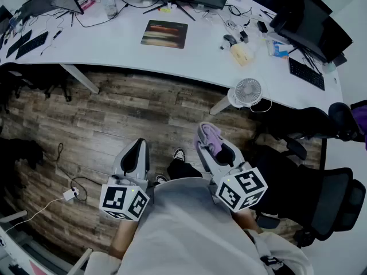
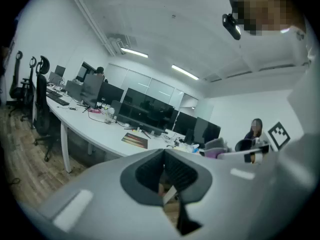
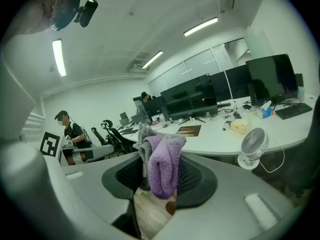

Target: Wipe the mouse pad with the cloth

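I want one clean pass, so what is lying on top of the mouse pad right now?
Nothing: the mouse pad lies bare on the white desk, clutter only around it. The desk beneath is covered. The purple cloth is clamped in the right gripper.

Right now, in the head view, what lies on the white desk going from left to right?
Left keyboard → clear bottle → mouse pad → tan tissue box → right keyboard.

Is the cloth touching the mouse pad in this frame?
No: in the head view the purple cloth sits clamped in the right gripper over the floor, well short of the mouse pad lying on the desk.
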`<state>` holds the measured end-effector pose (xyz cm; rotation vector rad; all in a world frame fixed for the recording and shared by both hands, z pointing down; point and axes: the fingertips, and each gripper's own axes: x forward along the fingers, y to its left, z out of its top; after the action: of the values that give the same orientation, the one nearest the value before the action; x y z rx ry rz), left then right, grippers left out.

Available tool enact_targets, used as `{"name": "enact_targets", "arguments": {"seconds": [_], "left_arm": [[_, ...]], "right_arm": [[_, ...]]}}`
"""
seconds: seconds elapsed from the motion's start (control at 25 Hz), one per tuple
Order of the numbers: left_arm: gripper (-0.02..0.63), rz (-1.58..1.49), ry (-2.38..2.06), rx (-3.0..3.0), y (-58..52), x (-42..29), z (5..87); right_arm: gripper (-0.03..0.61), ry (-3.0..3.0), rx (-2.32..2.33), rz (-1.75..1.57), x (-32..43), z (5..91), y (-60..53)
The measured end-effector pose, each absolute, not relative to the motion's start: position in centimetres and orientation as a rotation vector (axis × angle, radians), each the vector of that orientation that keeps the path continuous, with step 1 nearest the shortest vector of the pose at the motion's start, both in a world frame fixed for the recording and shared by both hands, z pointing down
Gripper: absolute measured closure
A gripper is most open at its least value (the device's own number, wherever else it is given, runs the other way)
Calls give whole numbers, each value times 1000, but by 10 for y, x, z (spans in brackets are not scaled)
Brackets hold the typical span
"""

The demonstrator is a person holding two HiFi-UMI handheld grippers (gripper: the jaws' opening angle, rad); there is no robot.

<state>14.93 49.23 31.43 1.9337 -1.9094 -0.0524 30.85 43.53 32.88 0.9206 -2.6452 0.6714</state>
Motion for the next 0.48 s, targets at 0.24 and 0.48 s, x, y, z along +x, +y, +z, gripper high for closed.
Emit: {"name": "enact_targets", "arguments": {"seconds": [0.24, 0.48], "left_arm": [[614, -25, -1911, 1945, 459, 155, 317], [614, -16, -1945, 1918, 427, 149, 321]], "right_arm": [[408, -2659, 902, 679, 308, 332, 401], [405, -2698, 866, 765, 308, 336, 365]]}}
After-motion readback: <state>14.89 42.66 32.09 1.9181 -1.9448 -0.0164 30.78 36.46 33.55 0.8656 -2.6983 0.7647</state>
